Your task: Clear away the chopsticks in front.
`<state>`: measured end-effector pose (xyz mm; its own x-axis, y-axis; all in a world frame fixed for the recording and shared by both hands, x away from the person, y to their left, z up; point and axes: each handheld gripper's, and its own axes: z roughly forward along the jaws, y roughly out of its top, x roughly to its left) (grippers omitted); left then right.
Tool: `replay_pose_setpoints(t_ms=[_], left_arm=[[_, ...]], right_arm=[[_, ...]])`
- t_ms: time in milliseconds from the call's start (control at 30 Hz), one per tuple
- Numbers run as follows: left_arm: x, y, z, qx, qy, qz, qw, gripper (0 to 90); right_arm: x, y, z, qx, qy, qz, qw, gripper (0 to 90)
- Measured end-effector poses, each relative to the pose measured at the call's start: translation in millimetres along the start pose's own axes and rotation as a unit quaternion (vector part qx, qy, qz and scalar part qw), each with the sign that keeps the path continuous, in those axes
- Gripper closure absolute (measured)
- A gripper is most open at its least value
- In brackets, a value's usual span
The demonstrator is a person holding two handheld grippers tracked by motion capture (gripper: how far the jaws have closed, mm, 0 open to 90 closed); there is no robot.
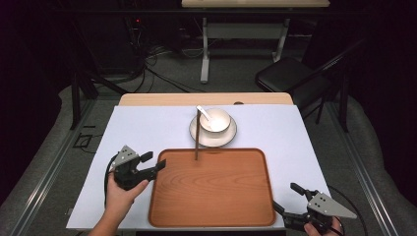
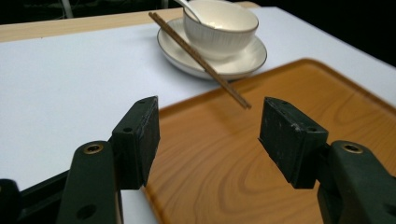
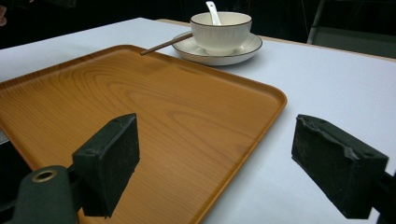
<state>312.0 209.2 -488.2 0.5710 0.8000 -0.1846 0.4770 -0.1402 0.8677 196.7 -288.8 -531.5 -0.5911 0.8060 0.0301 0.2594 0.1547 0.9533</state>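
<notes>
A wooden tray (image 1: pixel 211 189) lies on the white table cover, bare inside. Behind it a white bowl (image 1: pixel 215 119) with a white spoon (image 1: pixel 203 112) in it stands on a saucer (image 1: pixel 213 133). Brown chopsticks (image 1: pixel 197 135) rest on the saucer's left rim and reach over the tray's far edge. My left gripper (image 1: pixel 153 162) is open at the tray's left edge, jaws toward the chopsticks (image 2: pixel 201 58). My right gripper (image 1: pixel 287 199) is open by the tray's near right corner, its jaws astride the tray's rim (image 3: pixel 261 91). Nothing sits between either pair of jaws.
The white cover (image 1: pixel 142 123) spreads over a wooden table (image 1: pixel 206 99). Behind the table stand a black chair (image 1: pixel 290 73) and a desk frame (image 1: pixel 243 34), with cables on the floor. Bare cover lies left and right of the tray.
</notes>
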Motion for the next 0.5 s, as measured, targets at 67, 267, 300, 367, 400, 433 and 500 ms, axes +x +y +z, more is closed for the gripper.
replay_pose_setpoints(t_ms=[67,267,300,367,400,433,500], left_arm=[[0.8,6.6,4.4,0.0,0.003,0.001,1.0,37.7],[0.9,26.0,21.1,0.015,0.009,-0.002,0.9998,37.6],[0.9,29.0,24.2,0.017,0.011,-0.001,0.9998,37.6],[1.6,35.3,30.4,0.02,0.013,-0.001,0.9997,37.6],[1.9,38.6,33.5,0.022,0.013,-0.003,0.9997,37.6],[2.5,41.8,36.5,0.021,0.011,-0.006,0.9997,37.6],[3.9,48.8,43.8,0.023,0.006,-0.013,0.9996,37.6]], right_arm=[[-0.1,0.0,0.0,0.0,0.0,0.001,1.0,14.7],[-0.2,0.0,0.3,-0.001,0.001,0.0,1.0,14.7],[0.0,0.0,0.2,-0.001,0.001,0.0,1.0,14.7],[0.0,0.0,0.2,-0.001,0.001,0.001,1.0,14.7],[-0.1,0.0,0.2,-0.001,0.001,0.001,1.0,14.7],[-0.3,-0.1,0.2,-0.001,0.001,0.001,1.0,14.7],[-0.4,-0.1,0.2,-0.001,0.001,0.001,1.0,14.7]])
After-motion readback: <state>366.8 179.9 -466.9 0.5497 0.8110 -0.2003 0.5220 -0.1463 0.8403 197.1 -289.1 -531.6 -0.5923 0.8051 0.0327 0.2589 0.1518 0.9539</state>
